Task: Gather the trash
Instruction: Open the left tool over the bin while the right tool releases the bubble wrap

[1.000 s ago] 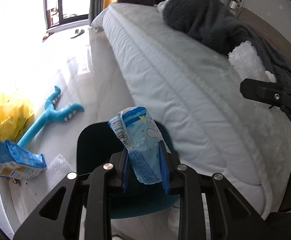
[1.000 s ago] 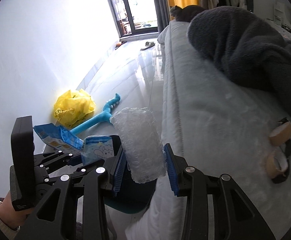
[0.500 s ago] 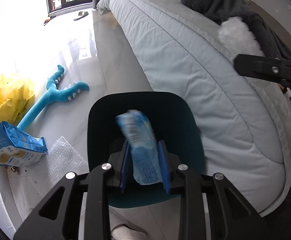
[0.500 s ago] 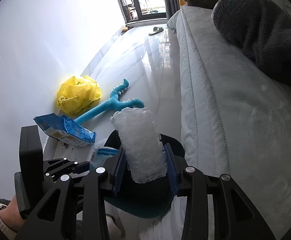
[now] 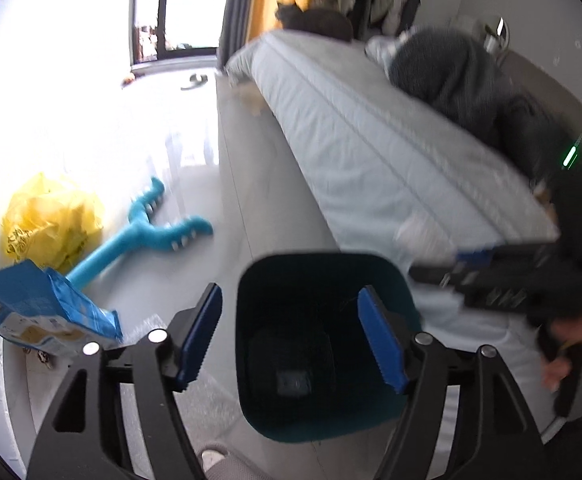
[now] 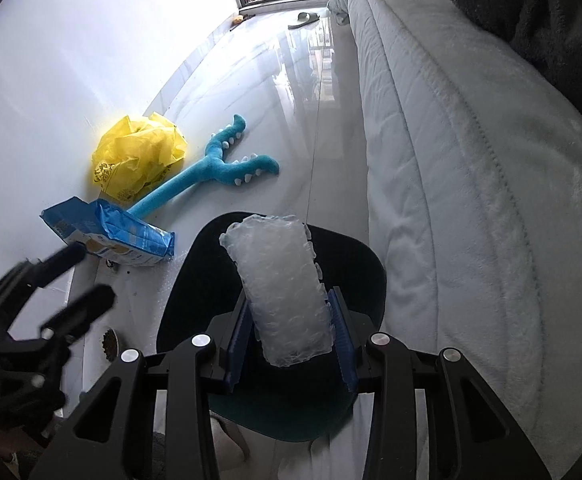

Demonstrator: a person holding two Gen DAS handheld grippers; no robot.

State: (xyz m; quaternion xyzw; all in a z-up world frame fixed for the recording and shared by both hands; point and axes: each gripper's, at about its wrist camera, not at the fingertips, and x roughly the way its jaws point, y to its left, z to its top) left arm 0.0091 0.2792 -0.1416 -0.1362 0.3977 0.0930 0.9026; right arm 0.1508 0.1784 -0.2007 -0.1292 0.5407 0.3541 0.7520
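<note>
A dark teal trash bin (image 5: 323, 412) stands on the floor beside the bed. My left gripper (image 5: 291, 336) hangs open and empty above the bin's mouth; the bin's inside is dark. My right gripper (image 6: 289, 332) is shut on a roll of clear bubble wrap (image 6: 279, 280) and holds it over the same bin (image 6: 363, 264). The right gripper also shows blurred in the left wrist view (image 5: 491, 276), at the bin's right. The left gripper shows blurred in the right wrist view (image 6: 63, 292).
On the floor by the wall lie a blue snack bag (image 5: 39, 312) (image 6: 111, 236), a crumpled yellow plastic bag (image 5: 51, 216) (image 6: 139, 156), a blue plush toy (image 5: 151, 228) (image 6: 211, 176) and a sheet of bubble wrap (image 5: 147, 328). A bed with a pale quilt (image 6: 471, 200) and dark blanket (image 5: 471, 76) is at right.
My left gripper opened and the light blue wrapper it held is gone from it. My right gripper moved over the bin with the bubble wrap.
</note>
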